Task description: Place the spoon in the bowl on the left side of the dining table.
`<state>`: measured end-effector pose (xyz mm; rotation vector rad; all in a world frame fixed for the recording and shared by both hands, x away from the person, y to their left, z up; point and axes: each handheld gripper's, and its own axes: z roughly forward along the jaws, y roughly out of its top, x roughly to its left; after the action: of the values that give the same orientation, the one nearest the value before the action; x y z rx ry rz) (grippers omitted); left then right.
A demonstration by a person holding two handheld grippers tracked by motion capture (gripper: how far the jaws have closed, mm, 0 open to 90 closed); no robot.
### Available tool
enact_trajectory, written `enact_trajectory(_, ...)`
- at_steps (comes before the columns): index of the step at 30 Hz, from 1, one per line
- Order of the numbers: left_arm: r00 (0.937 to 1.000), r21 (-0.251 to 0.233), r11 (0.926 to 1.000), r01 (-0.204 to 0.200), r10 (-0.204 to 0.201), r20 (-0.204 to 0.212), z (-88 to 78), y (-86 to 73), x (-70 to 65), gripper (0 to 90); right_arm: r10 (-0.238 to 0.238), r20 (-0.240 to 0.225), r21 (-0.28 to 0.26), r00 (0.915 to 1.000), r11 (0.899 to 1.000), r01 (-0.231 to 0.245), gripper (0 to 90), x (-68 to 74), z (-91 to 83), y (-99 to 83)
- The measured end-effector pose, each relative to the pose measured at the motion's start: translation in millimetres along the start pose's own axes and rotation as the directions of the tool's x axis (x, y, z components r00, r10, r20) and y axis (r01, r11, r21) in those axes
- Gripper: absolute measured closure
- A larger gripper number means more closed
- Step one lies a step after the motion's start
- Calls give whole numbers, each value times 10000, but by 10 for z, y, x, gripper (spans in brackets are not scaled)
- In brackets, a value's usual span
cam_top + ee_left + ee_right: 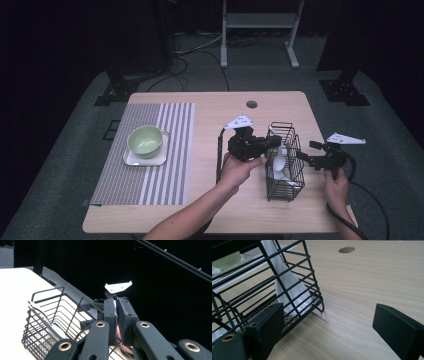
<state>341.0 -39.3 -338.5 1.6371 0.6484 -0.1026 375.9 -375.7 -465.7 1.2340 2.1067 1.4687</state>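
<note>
Basket (284,162) of black wire stands on the table's (215,210) right half, white spoons (278,164) inside. My left gripper (272,142) is pinched closed at its near rim; whether it clamps wire, I cannot tell. My right gripper (303,156) waits beside it, jaws apart. Next probably comes steadying and lifting.

The room was dark beyond the lit wooden table (215,210). Grey carpet (60,165) covered the floor. A white metal frame (260,22) stood at the far side, black stand bases (117,90) flanked the table, and cables (200,47) lay across the carpet.
</note>
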Motion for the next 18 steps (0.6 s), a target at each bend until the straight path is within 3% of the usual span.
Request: enact_trajectory(18,9996,-146,9995,-274,275,84,-32,188,-133,857,26,30,21,10000,10000,-26,94,-1,3,0)
